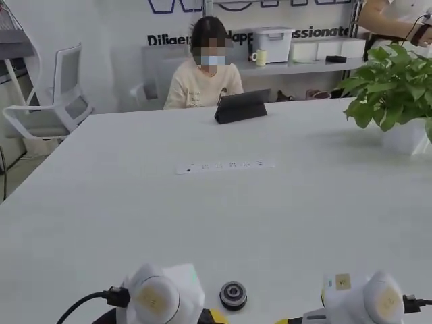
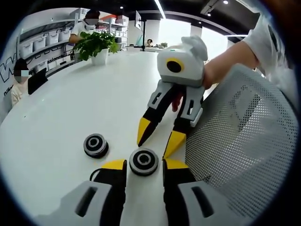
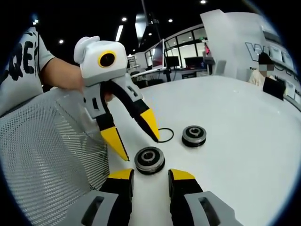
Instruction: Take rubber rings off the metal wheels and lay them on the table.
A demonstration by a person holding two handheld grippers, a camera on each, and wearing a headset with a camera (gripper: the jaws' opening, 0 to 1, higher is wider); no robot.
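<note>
Left gripper and right gripper, yellow-tipped jaws open, flank 1 round metal wheel; rubber ring near.

Left gripper and right gripper: in the head view both are cut off by the lower edge, one to either side of the metal wheel, with the jaws out of frame. Wall lettering, far beyond the wheel: cropped at the top edge and partly hidden by a seated person. Black ring: partly covered by the left gripper's jaw tip in the right gripper view.
</note>
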